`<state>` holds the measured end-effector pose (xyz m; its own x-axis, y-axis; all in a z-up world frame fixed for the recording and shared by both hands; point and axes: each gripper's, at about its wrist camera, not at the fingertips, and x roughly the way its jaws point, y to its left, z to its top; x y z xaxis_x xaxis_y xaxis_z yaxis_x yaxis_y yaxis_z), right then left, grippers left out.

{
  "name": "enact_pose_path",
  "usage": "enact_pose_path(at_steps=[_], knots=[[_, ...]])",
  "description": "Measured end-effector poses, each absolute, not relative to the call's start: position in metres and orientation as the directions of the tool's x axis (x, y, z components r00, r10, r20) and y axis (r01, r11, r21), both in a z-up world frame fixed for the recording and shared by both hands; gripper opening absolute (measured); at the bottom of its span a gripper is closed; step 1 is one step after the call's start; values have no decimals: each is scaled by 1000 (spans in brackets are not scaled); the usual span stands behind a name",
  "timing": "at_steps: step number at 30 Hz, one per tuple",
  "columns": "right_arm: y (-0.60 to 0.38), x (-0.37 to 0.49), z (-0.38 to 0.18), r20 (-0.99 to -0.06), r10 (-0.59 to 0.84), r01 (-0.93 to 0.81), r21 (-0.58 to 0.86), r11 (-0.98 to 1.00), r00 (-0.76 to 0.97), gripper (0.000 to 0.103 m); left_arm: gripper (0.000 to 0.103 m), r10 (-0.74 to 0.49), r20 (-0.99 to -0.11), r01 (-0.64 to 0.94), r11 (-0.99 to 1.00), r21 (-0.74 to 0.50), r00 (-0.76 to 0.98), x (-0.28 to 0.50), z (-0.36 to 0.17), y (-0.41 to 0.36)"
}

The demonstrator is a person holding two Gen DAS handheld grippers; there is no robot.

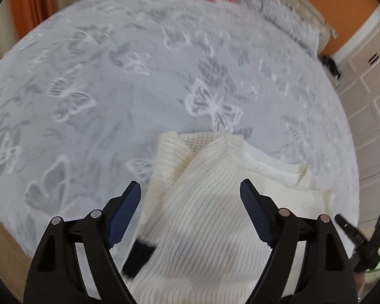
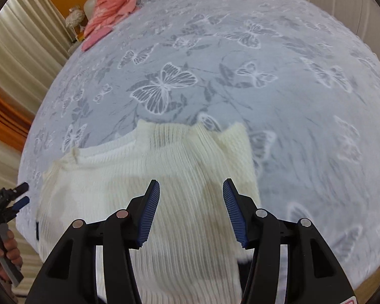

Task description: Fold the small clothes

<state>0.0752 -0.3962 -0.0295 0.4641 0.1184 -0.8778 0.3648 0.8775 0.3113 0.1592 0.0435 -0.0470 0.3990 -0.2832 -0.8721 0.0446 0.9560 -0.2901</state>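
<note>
Lying on the grey butterfly bedspread (image 2: pixel 278 81) near its front edge is the cream knit sweater (image 1: pixel 205 217), part-folded, one flap turned over near the neckline; this is the task's garment, kept close to the person so both tools reach it; left gripper (image 1: pixel 190 210) hangs above the knit with its jaws apart, blue pads clear of the fabric on either side, nothing pinched; right gripper (image 2: pixel 191 207) likewise spread over the sweater's other half, narrower gap, no cloth between the pads; both point steeply down at the knit, likely a release pose after setting a fold, though that is a guess; left tool also shows at the edge of the right wrist view, a hand (image 2: pixel 8 247) on its handle; pink clothes (image 2: pixel 111 7) sit at the far end of the bed, well apart, probably a finished or waiting pile; sweater looks soft and thick, so folds may spring back; fold not yet complete.
</note>
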Motion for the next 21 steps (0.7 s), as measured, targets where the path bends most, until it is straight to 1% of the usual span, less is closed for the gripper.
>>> enact_pose_path(at_steps=[2,3,4,5,6,7,11,13,15,16,17,18,19,20,21], knots=[[-397,91,-41,-888,124,368,305,878,442,52,76,-282,-880,56,957,-283,383,170,-61,33],[-398,96,-47,-894,124,371,300,879,430,52,70,-268,-888,59,962,-266,373,175,-68,27],[-398,101,-53,-900,130,373,300,878,416,50,52,-266,-895,70,964,-258,357,180,-76,23],[-399,106,-62,-907,151,371,307,876,394,31,39,-271,-907,93,962,-255,321,187,-87,17],[-400,109,-65,-907,162,367,314,875,389,11,7,-272,-915,98,962,-254,298,192,-94,16],[-401,111,-68,-908,177,367,324,872,380,0,7,-286,-917,95,958,-270,278,196,-98,16],[-417,114,-43,-869,132,385,341,857,478,0,7,-344,-872,72,937,-341,349,207,-79,22],[-428,120,-39,-862,118,401,346,848,493,0,7,-355,-867,62,932,-356,349,216,-76,23],[-438,127,-42,-868,103,422,336,842,485,0,7,-339,-881,45,938,-344,331,224,-82,20],[-441,128,-44,-873,111,428,340,837,475,3,7,-335,-887,37,939,-341,318,227,-87,20],[-442,127,-46,-875,131,433,354,829,465,11,7,-332,-891,30,940,-340,311,227,-91,20],[-441,123,-47,-874,140,431,362,827,465,14,7,-332,-892,23,939,-342,306,225,-94,21],[-438,120,-46,-871,147,422,367,829,469,32,7,-335,-891,20,938,-346,306,223,-95,22],[-432,114,-45,-864,156,398,372,839,478,55,7,-336,-890,19,937,-348,308,220,-96,24],[-426,110,-45,-865,148,383,358,852,479,62,7,-335,-890,21,938,-346,309,218,-98,24]])
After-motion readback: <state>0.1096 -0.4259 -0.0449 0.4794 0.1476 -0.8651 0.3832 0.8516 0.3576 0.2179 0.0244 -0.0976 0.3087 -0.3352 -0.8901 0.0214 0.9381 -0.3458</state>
